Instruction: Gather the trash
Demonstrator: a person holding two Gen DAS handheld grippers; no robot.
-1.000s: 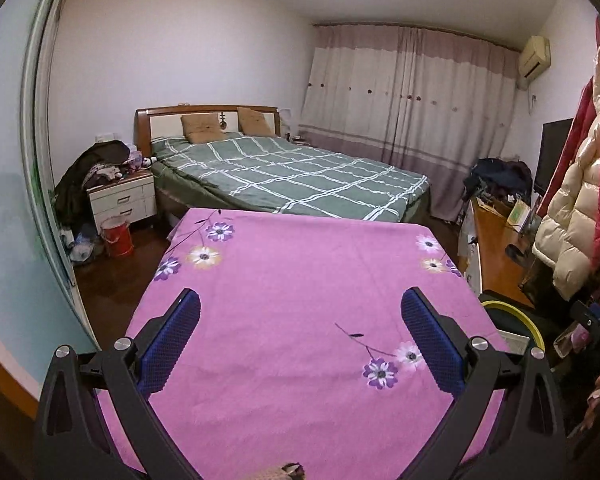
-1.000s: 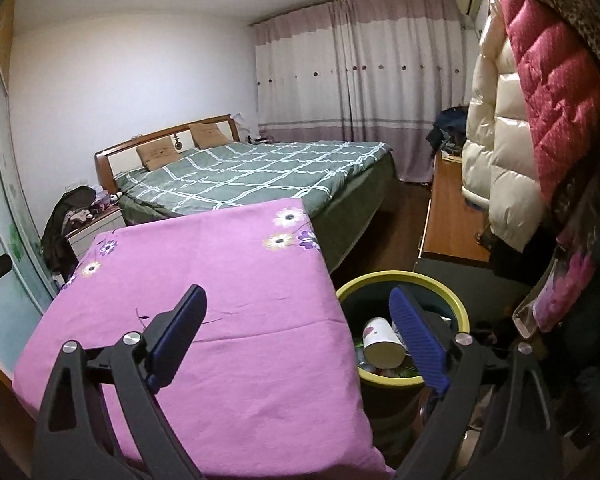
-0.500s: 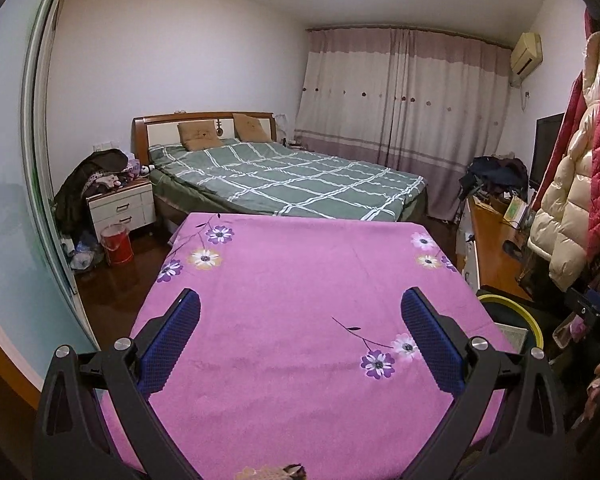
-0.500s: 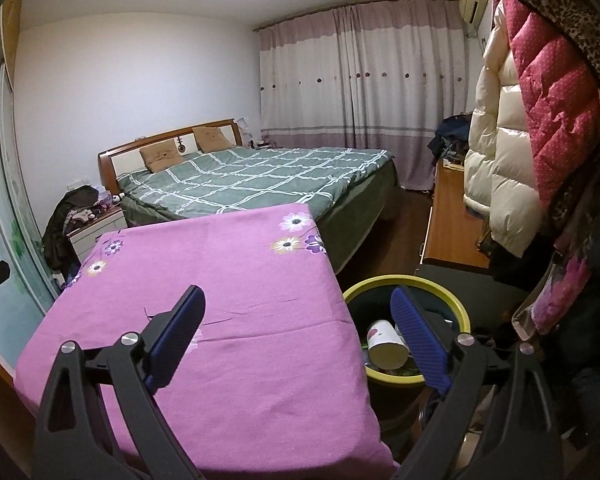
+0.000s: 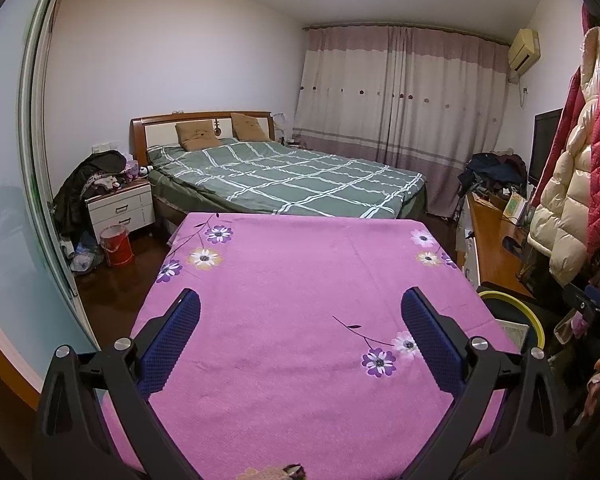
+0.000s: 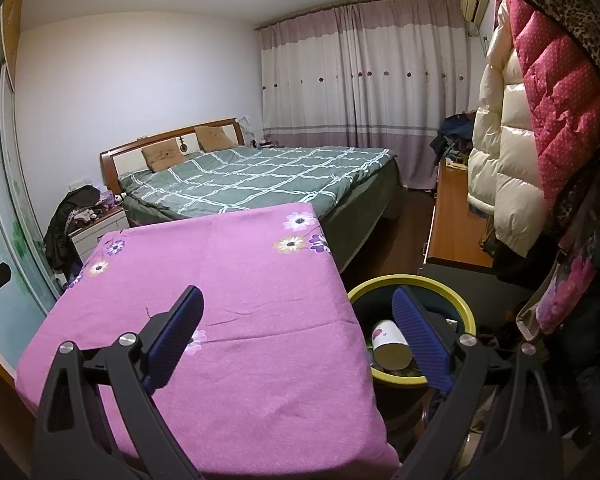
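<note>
While both views tilt up slightly from a second ago, nothing on the purple floral tablecloth (image 5: pixel 300 300) changes: no trash lies on it. Left gripper (image 5: pixel 300 312) jaws wide apart, empty, above the cloth. Right gripper (image 6: pixel 298 312) likewise apart and empty, straddling the table's right edge. White paper cup (image 6: pixel 390 344) already lies in the yellow-rimmed bin (image 6: pixel 456 300) beside the table. Judgement: collection looks finished, or nearly so.
</note>
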